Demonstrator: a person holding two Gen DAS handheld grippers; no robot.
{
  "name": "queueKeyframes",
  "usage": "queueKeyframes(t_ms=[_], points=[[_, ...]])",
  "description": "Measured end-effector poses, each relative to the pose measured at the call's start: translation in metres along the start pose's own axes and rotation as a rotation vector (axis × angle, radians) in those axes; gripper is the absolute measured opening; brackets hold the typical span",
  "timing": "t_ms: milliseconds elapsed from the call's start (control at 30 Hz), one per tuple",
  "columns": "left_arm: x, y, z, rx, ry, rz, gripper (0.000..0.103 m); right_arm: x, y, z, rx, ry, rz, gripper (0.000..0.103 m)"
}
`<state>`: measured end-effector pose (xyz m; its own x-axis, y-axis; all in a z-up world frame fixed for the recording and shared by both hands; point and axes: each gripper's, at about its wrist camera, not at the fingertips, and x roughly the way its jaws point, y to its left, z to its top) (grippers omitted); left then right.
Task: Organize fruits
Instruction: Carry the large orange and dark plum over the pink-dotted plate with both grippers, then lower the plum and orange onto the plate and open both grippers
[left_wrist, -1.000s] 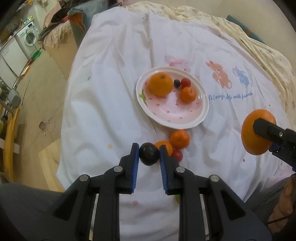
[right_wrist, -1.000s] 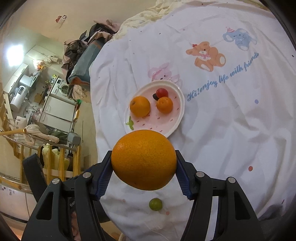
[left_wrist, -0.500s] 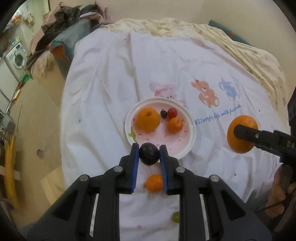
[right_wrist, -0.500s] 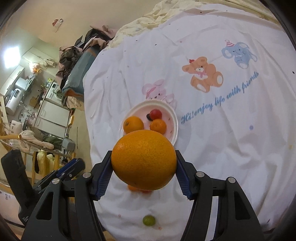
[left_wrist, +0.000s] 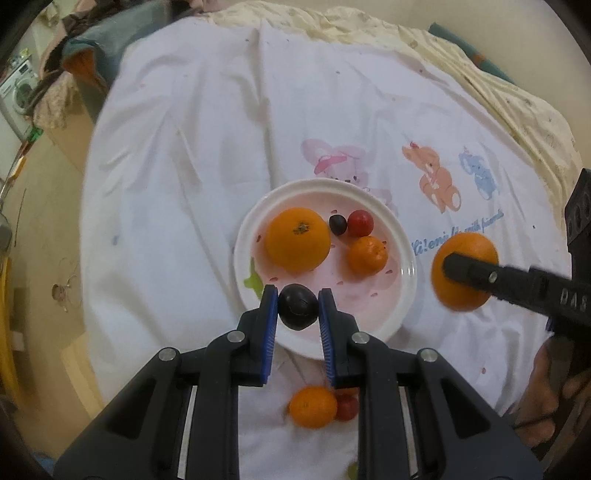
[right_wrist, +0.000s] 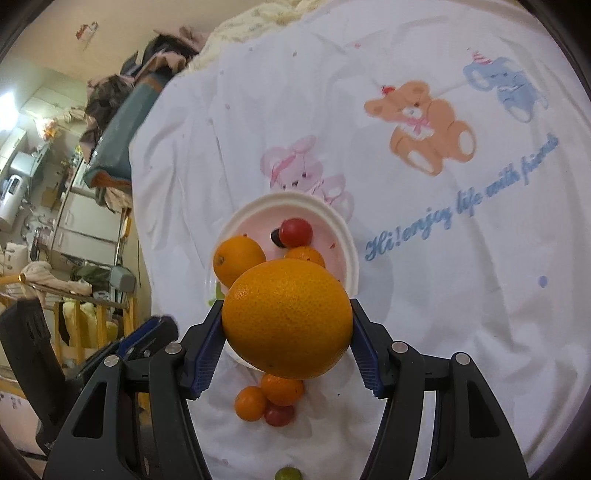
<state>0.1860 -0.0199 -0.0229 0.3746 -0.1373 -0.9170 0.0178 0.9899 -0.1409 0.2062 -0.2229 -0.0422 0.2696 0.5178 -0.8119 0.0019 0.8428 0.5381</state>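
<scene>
My left gripper (left_wrist: 298, 308) is shut on a dark plum (left_wrist: 297, 311) and holds it over the near rim of the white plate (left_wrist: 404, 275). The plate holds an orange (left_wrist: 298, 238), a small mandarin (left_wrist: 367, 255), a red cherry tomato (left_wrist: 360, 223) and a dark grape (left_wrist: 337, 224). My right gripper (right_wrist: 287, 325) is shut on a large orange (right_wrist: 287, 317), held above the plate's (right_wrist: 347, 236) near right side; it also shows in the left wrist view (left_wrist: 458, 269). A mandarin (left_wrist: 313, 406) and a red tomato (left_wrist: 346, 407) lie on the cloth below the plate.
The plate sits on a white cartoon-printed cloth (left_wrist: 221, 129) over a bed. Two mandarins (right_wrist: 282, 388) and a tomato (right_wrist: 279, 414) lie near its front edge, with a small green fruit (right_wrist: 287, 473) closer. The bed's left edge drops to the floor (left_wrist: 44, 221) and cluttered furniture (right_wrist: 55, 206).
My left gripper has carried the plum forward from above the loose fruit to over the plate's near rim. My right gripper with the large orange has moved closer to the plate.
</scene>
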Motion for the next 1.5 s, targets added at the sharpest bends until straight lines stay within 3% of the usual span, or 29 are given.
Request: queueKeyframes(t_ms=[500, 1400, 1433, 1500], points=[[0.049, 0.006, 0.000, -0.043, 0.043, -0.026, 0.019, 0.042, -0.012, -0.006, 0.030, 0.075, 0.015, 0.065], [0.049, 0.004, 0.000, -0.016, 0.019, -0.018, 0.020, 0.049, -0.026, -0.003, 0.098, 0.094, 0.003, 0.069], [0.048, 0.004, 0.000, -0.015, 0.018, -0.015, 0.022, 0.049, -0.026, -0.003, 0.097, 0.093, 0.014, 0.072], [0.047, 0.004, 0.001, -0.022, 0.015, -0.010, 0.041, 0.045, -0.022, -0.001, 0.083, 0.079, 0.048, 0.077]])
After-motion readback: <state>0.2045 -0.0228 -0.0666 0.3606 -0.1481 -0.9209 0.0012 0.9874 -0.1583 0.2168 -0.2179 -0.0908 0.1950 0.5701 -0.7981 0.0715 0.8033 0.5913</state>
